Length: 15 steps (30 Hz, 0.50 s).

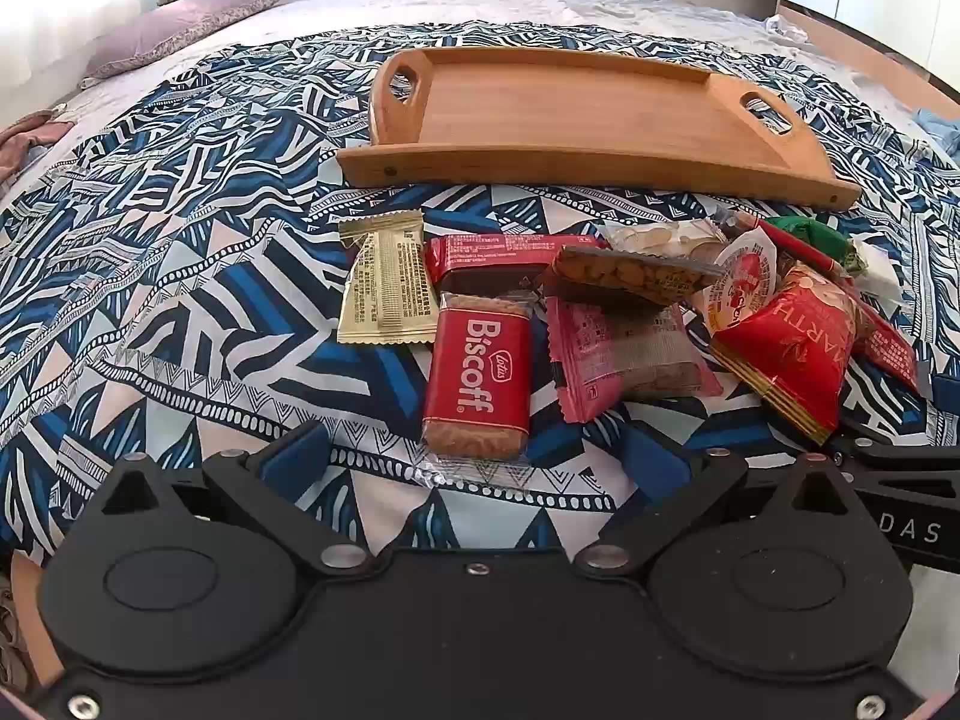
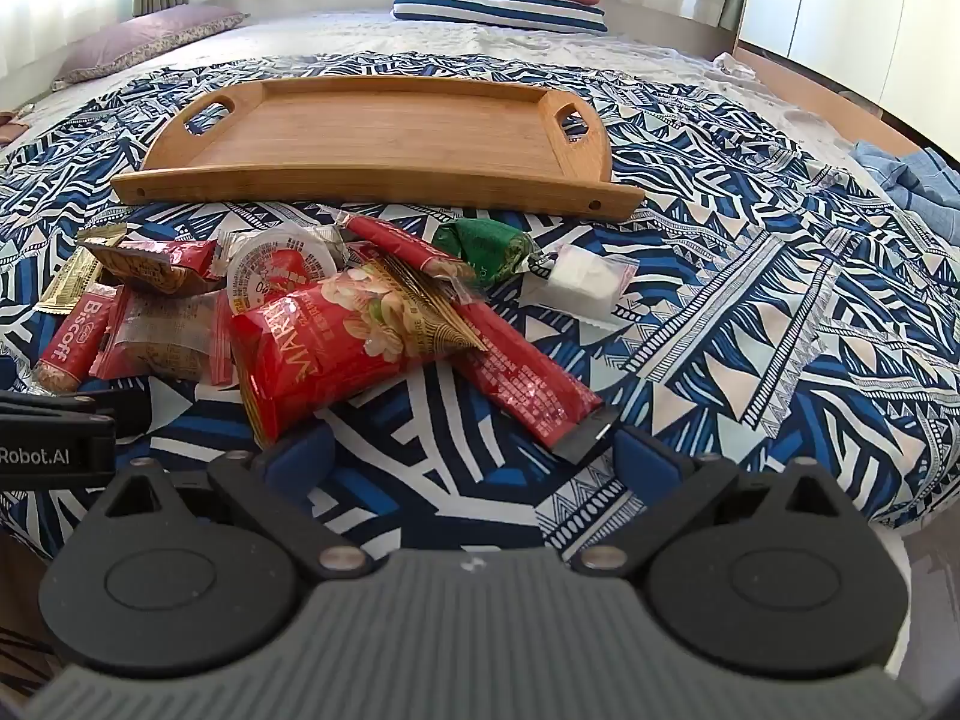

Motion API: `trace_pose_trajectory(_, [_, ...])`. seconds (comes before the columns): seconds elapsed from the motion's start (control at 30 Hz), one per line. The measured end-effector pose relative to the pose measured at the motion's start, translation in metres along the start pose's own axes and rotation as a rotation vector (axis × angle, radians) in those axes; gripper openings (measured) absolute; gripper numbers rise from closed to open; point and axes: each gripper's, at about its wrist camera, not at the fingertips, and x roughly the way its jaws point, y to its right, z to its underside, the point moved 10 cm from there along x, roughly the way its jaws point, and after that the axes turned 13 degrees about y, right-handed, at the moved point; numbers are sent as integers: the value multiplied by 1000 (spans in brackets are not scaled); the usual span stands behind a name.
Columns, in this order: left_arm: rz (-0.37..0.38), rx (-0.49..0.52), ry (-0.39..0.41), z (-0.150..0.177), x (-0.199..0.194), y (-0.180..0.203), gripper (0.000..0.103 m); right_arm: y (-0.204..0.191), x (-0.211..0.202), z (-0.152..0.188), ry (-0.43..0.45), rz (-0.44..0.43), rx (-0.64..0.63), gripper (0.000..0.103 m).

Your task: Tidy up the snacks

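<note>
Left wrist view: snacks piled on the bedspread, tray bare, nothing sorted yet.

Biscoff packet (image 1: 477, 381) lies nearest, just ahead of the left gripper (image 1: 474, 462), fingers spread wide and holding nothing. Beside it the heap: gold sachet (image 1: 387, 288), red nut bag (image 2: 336, 342), long red stick pack (image 2: 528, 384), green candy (image 2: 486, 246). Right gripper (image 2: 474, 459) hovers wide apart too, empty. Wooden tray (image 2: 372, 186) waits just beyond the pile, so every piece looks left to move.

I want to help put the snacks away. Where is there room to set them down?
The wooden tray is bare from handle to handle. The patterned bedspread right of the small white packet is bare too. It is crowded in the snack pile before the tray.
</note>
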Motion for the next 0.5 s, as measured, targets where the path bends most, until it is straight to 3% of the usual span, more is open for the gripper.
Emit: trace_pose_trajectory(0.5, [0, 0, -4, 0, 0, 0, 103, 0, 0, 0, -1, 1, -1, 103])
